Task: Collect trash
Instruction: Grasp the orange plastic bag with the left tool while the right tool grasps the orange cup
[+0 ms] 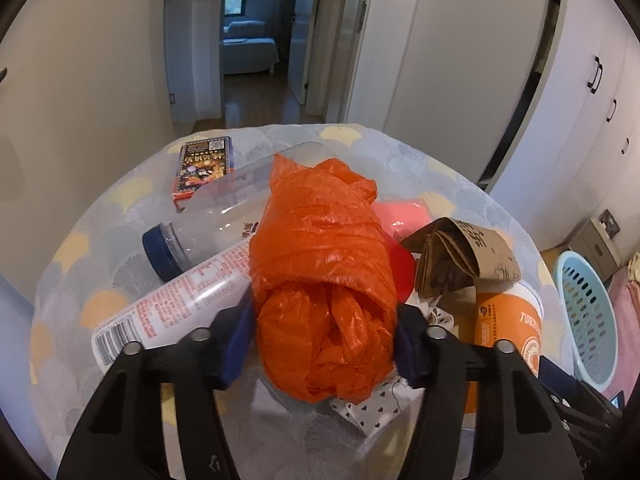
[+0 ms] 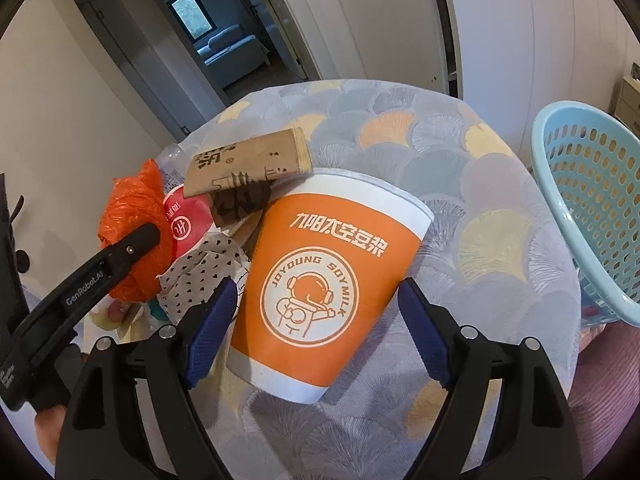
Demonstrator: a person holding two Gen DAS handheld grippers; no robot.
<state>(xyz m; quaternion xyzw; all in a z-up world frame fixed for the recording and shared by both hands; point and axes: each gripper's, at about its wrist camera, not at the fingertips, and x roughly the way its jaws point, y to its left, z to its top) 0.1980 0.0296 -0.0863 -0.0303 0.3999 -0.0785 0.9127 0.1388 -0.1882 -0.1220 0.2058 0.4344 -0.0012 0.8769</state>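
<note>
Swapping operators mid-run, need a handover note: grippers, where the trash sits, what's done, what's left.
Left gripper: pads pressed on the crumpled orange plastic bag, which is on the table.
Right gripper: open, straddling the orange soymilk cup lying on its side; pads not touching.
Still on the table: clear bottle with blue cap, white label-covered can, small printed box, folded brown paper, red cup, heart-print wrapper.
Light blue basket stands off the table's right edge.
Done: nothing visibly binned.
Left: close on the cup, move everything to the basket.
</note>
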